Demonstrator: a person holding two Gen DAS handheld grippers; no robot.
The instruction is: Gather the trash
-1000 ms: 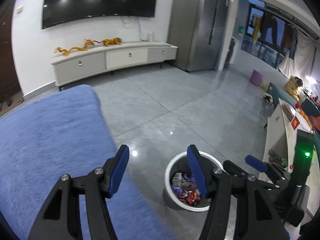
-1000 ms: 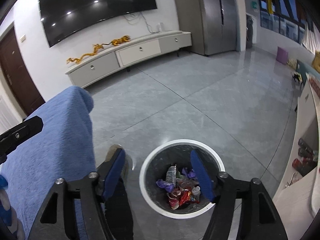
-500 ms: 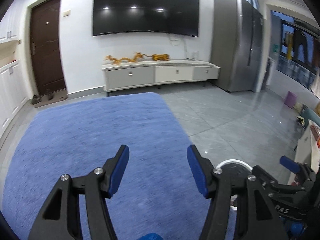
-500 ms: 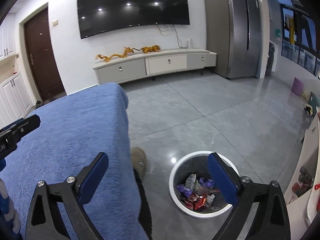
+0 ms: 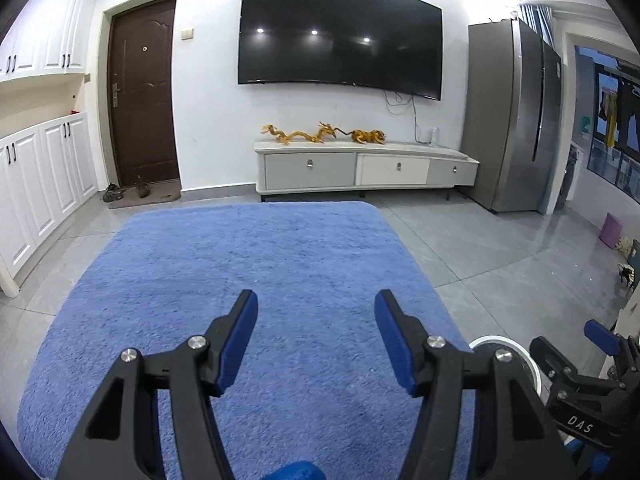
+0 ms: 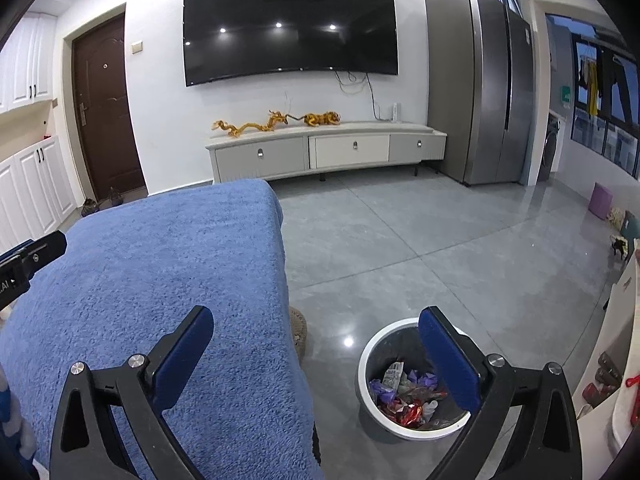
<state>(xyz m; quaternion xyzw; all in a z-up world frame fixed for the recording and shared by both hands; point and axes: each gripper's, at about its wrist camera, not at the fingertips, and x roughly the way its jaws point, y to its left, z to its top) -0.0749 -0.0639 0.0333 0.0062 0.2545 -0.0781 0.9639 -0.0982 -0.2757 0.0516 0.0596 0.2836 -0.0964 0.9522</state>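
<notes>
One round bin (image 6: 370, 356), fuzzy blue cloth (image 6: 160, 280)

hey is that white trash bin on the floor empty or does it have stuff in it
It has stuff in it. The right wrist view looks down into the trash bin: crumpled wrappers in red, purple and white cover its bottom, well below the rim.

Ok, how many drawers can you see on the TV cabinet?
3, side by side under the TV: left drawer, middle drawer, right drawer. None looks hidden.
</notes>
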